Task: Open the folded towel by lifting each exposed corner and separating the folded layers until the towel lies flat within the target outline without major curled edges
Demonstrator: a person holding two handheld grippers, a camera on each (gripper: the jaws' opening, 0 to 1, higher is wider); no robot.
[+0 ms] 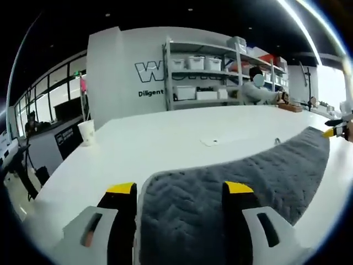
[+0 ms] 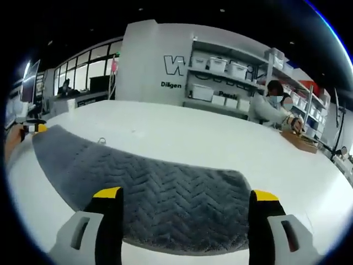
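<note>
One grey towel (image 1: 231, 182) lies stretched long across the white bench (image 1: 165, 138), apparently unfolded; I see no target outline. My left gripper (image 1: 179, 190) and right gripper (image 2: 185, 196) sit at opposite towel ends, jaws wide apart, gripping nothing. One paper cup (image 1: 86, 132) stands beyond the towel. Remaining, I judge: edge check.

On the table (image 1: 165, 138) before you, the towel (image 1: 231, 187) lies stretched flat as a long strip. Your left tongs (image 1: 179, 190) stand over one end of the towel, jaws apart; your right tongs (image 2: 185, 196) stand over the other end, jaws apart. Beyond the towel, a cup (image 1: 86, 132) stands at the table's far left edge. Behind the towel, past the table, shelving (image 2: 231, 83) lines the wall, and a person (image 2: 270, 107) sits at the table's far side, right of the shelving.
</note>
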